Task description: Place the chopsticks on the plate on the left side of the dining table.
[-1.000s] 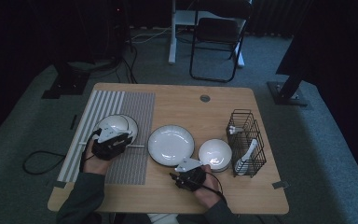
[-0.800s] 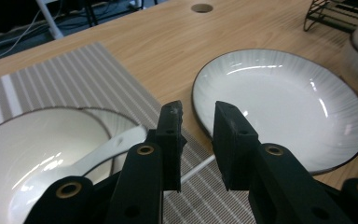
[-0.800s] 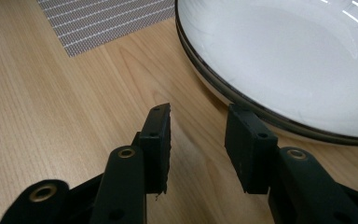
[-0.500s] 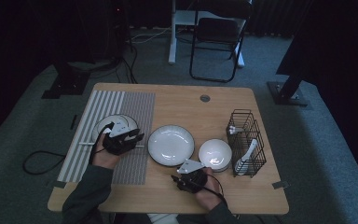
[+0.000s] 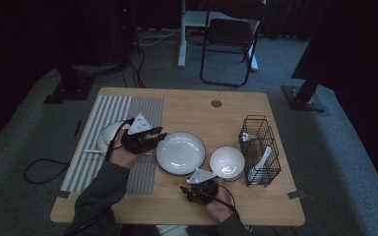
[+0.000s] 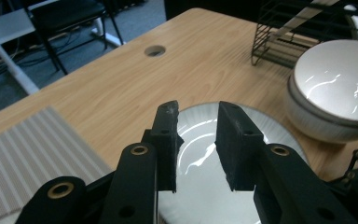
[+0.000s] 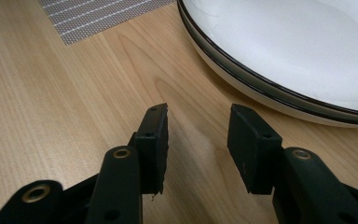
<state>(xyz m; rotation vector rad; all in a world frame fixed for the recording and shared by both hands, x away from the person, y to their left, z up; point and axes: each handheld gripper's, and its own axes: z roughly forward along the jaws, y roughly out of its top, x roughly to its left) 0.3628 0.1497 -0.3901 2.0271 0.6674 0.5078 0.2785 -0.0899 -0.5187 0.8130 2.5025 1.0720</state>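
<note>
high view: left tongs [image 5: 150,140] released, jaws just been opening, nothing between, beside large plate [image 5: 180,153] mid surface [image 5: 192,105]. right tongs [image 5: 193,191] also opening, empty, near plate's front rim. step: approach to plate. next likely: straddle rim, clench.
</note>
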